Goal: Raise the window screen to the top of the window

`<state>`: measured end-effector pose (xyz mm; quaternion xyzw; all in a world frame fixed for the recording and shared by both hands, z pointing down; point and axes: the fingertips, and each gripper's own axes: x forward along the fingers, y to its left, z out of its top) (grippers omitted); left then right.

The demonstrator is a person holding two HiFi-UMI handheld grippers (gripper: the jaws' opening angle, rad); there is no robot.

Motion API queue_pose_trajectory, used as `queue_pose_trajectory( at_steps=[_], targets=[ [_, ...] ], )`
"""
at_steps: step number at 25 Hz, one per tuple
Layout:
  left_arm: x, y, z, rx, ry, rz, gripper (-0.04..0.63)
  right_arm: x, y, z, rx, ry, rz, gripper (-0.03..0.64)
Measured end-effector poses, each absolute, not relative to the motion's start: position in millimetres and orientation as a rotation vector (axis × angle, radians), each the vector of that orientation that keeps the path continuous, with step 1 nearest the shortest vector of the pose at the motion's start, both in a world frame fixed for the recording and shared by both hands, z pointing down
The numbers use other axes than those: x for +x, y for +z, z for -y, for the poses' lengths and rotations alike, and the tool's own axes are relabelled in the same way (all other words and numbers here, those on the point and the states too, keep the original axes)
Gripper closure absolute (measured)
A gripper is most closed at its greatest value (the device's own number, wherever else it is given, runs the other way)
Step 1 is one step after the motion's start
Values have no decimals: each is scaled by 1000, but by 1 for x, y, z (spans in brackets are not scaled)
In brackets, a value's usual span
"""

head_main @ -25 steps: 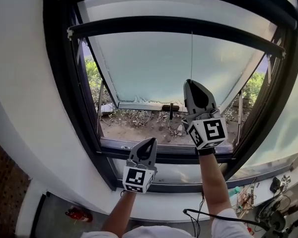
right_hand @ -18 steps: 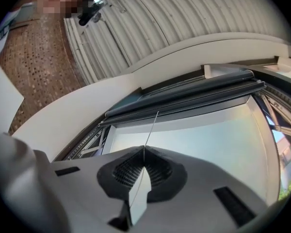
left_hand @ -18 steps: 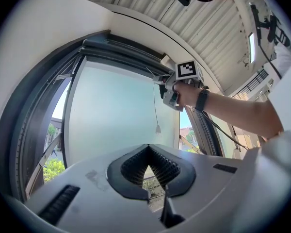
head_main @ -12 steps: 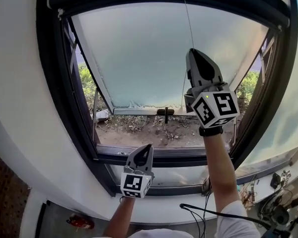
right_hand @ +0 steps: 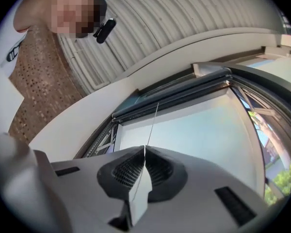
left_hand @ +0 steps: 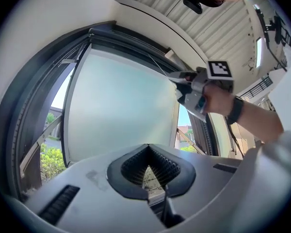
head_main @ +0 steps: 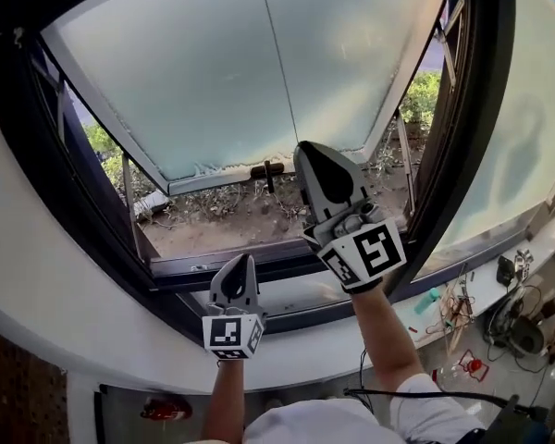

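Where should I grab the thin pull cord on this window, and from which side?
Pinch the cord on its straight free run in front of the frosted pane, coming from the room side with jaws across it, as the right gripper does. It is thin, taut and seemingly hangs clear.

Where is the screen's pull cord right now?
Head view, centre: the pull cord runs down across the frosted pane into the right gripper, whose jaws pinch it.

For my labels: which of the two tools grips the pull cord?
The right tool, the higher one: the thin cord runs into its shut jaws. The left tool, lower, is shut on nothing.
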<state>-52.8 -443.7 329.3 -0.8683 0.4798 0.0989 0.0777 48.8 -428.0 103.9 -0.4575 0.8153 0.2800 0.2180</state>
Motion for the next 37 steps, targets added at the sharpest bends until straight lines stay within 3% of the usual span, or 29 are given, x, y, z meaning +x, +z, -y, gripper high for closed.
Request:
queue_pose_trajectory(
  at_steps=[14, 37],
  targets=[
    [-51, 414, 438, -2711, 173, -1527, 595, 79, 416, 438, -1833, 57, -2518, 615],
    [-55, 422, 422, -2712, 110, -1537, 595, 55, 428, 430, -1760, -19, -2563, 615]
  ],
)
